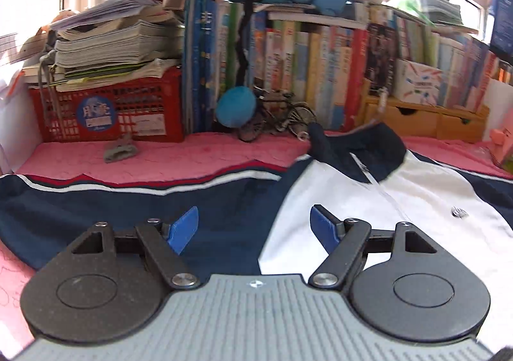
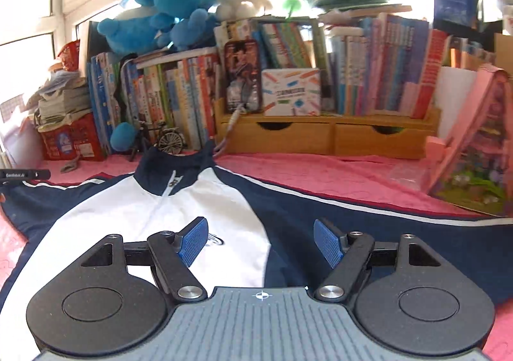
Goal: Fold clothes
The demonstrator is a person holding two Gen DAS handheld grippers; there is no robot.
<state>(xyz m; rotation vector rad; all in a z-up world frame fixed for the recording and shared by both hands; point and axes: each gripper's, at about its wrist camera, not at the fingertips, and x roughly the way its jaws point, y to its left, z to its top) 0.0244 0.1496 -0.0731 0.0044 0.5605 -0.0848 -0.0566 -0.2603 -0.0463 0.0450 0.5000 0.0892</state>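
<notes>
The navy-and-white jacket [image 2: 166,200] lies spread flat on the pink surface [image 2: 336,175], directly beneath and ahead of both tools. The left tool [image 1: 255,227] and right tool [image 2: 259,242] are both released, grasping nothing. Pinching only the top layer could drag the front panel askew, bunching the fold.

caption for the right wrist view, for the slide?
Open right gripper above a navy-and-white jacket spread flat, sleeves out, on a pink cloth before a bookshelf.
</notes>
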